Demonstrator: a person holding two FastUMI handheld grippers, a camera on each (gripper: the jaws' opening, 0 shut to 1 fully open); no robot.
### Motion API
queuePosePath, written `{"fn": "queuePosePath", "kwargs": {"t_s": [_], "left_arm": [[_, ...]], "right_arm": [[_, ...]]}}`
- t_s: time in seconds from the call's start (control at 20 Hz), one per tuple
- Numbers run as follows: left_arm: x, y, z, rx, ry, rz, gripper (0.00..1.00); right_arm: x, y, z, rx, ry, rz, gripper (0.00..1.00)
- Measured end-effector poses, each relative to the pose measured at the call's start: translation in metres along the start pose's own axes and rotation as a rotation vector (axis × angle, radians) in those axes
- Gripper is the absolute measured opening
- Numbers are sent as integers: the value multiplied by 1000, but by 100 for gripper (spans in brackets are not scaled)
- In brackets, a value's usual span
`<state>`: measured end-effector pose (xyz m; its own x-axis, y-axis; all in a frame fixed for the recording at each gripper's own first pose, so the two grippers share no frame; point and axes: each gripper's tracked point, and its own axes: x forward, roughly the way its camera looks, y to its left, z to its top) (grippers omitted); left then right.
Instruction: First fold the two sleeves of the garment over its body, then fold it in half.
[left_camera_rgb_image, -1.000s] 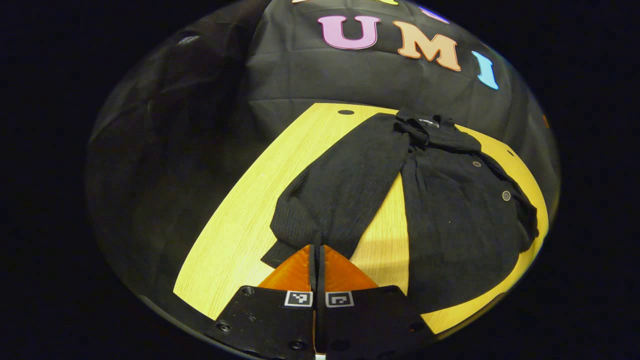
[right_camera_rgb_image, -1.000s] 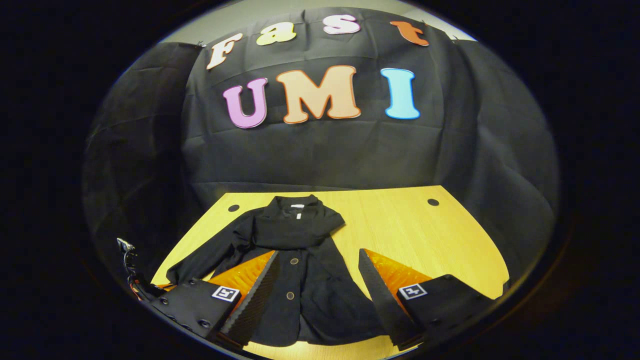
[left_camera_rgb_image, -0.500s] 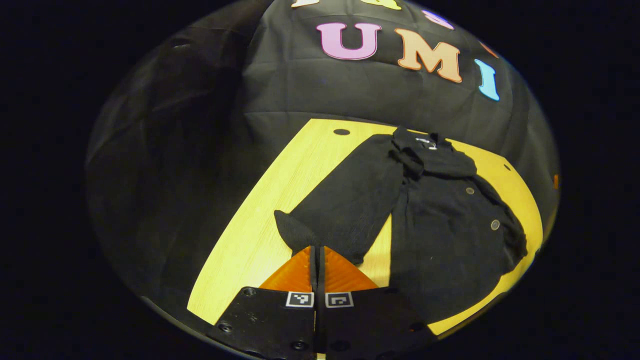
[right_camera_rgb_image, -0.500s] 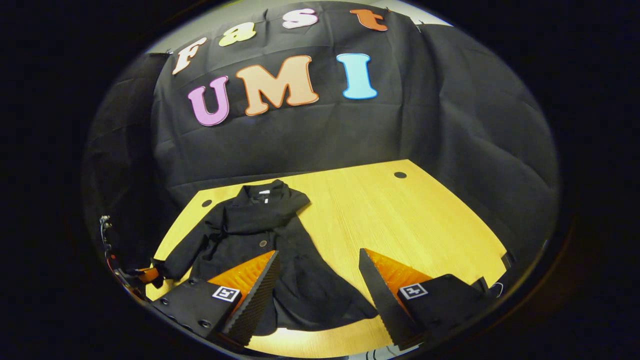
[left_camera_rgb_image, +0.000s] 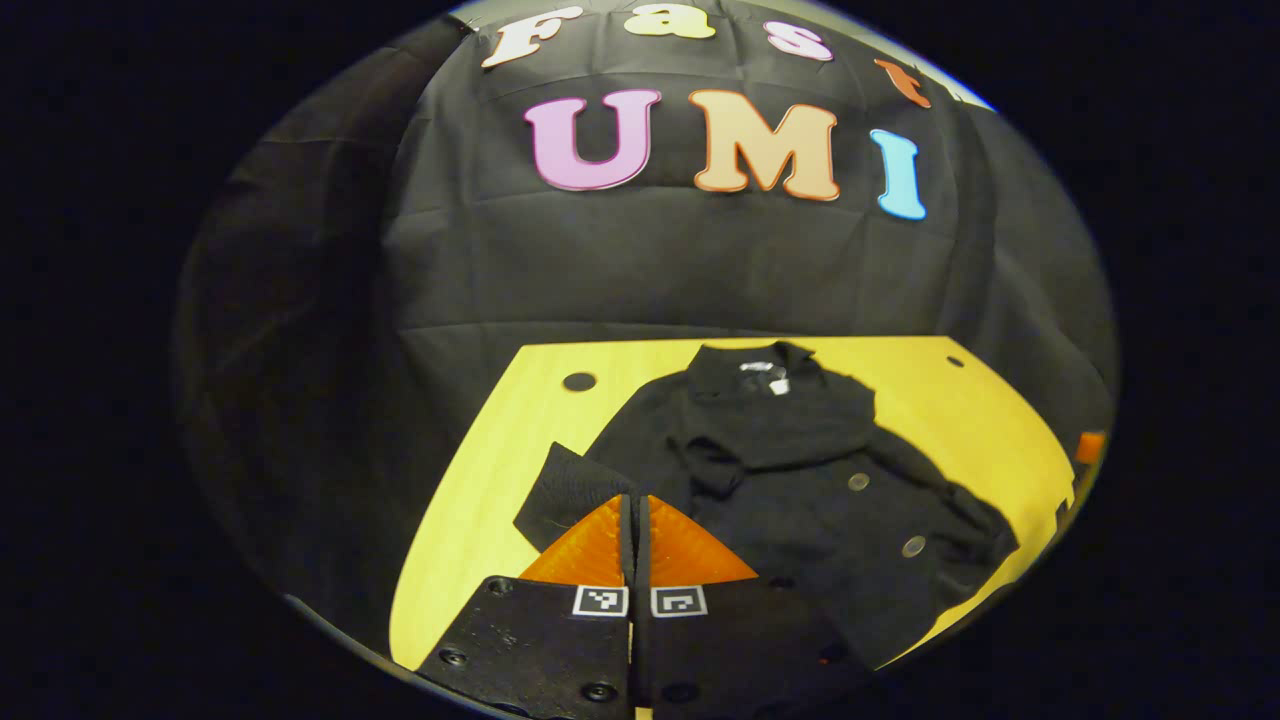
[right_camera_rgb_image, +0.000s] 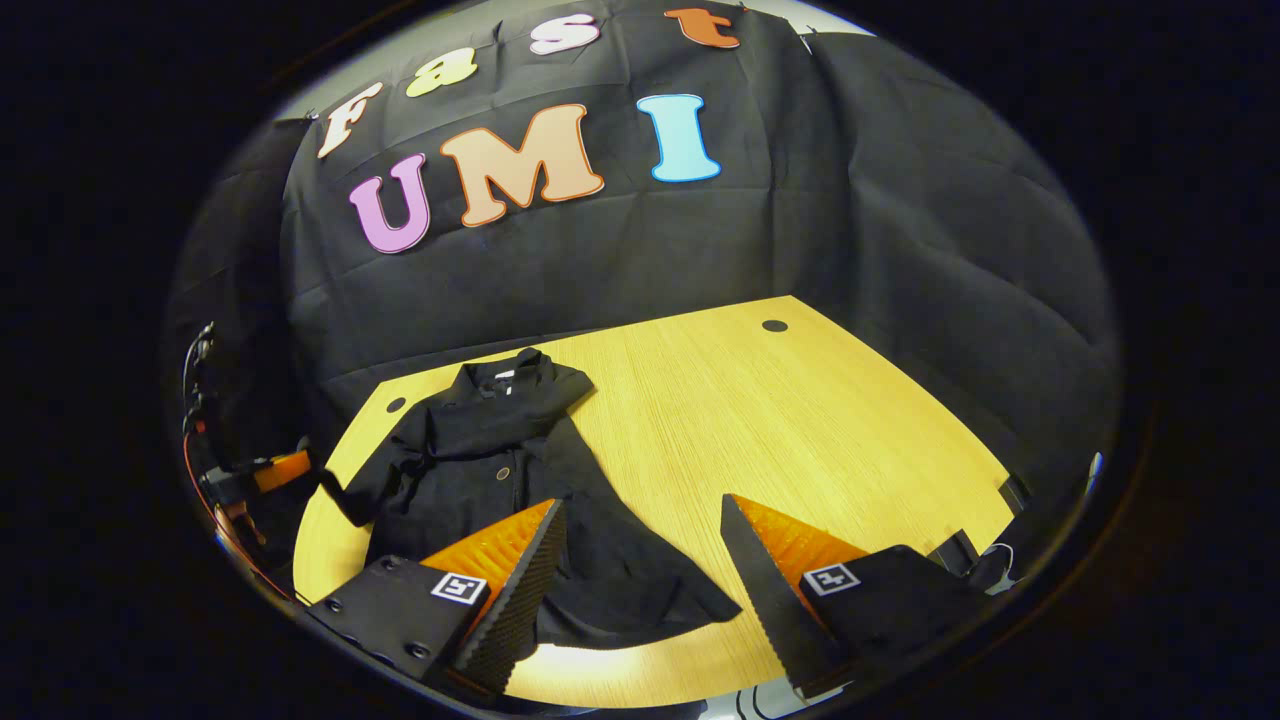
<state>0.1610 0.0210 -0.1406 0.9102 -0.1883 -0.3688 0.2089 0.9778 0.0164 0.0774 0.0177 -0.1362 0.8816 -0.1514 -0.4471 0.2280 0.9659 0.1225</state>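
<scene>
A black buttoned jacket (left_camera_rgb_image: 800, 480) lies collar-away on the yellow wooden table (left_camera_rgb_image: 470, 500). My left gripper (left_camera_rgb_image: 635, 500) is shut on the cuff end of its left sleeve (left_camera_rgb_image: 565, 490), which hangs lifted and bunched against the jacket's side. In the right gripper view the jacket (right_camera_rgb_image: 480, 450) lies at the left of the table (right_camera_rgb_image: 780, 420), and the left gripper (right_camera_rgb_image: 270, 468) holds the sleeve (right_camera_rgb_image: 345, 490) above the table's left edge. My right gripper (right_camera_rgb_image: 640, 520) is open, hovering over the jacket's lower hem with nothing between its fingers.
Black cloth walls close in the table at the back and sides. Round cable holes sit near the far corners (right_camera_rgb_image: 773, 325) (left_camera_rgb_image: 578, 381). Bare wood spreads to the right of the jacket. Cables (right_camera_rgb_image: 985, 575) hang by the table's near right corner.
My left gripper has raised the sleeve and carried it in toward the jacket body, so the sleeve no longer lies stretched out. The right gripper has swung to the right, staying open.
</scene>
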Motion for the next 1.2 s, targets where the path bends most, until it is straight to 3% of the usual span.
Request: {"fn": "queuePosePath", "kwargs": {"t_s": [0.2,0.25,0.3,0.6,0.85,1.2], "left_arm": [[30,-45,33,30,-37,-65,0],[37,-57,44,40,-53,-83,0],[43,-70,52,55,-64,-104,0],[85,-149,86,106,-97,-226,0],[114,-208,102,148,-111,-311,0],[154,-264,97,224,-100,-363,0]], "right_arm": [[-9,-9,-16,22,14,-7,99],[-10,-10,-21,27,16,-10,95],[-12,-12,-26,33,21,-16,99],[-12,-10,-57,48,77,-18,95],[-8,-8,-70,63,120,-20,99],[-2,-10,-74,69,129,-19,96]]}}
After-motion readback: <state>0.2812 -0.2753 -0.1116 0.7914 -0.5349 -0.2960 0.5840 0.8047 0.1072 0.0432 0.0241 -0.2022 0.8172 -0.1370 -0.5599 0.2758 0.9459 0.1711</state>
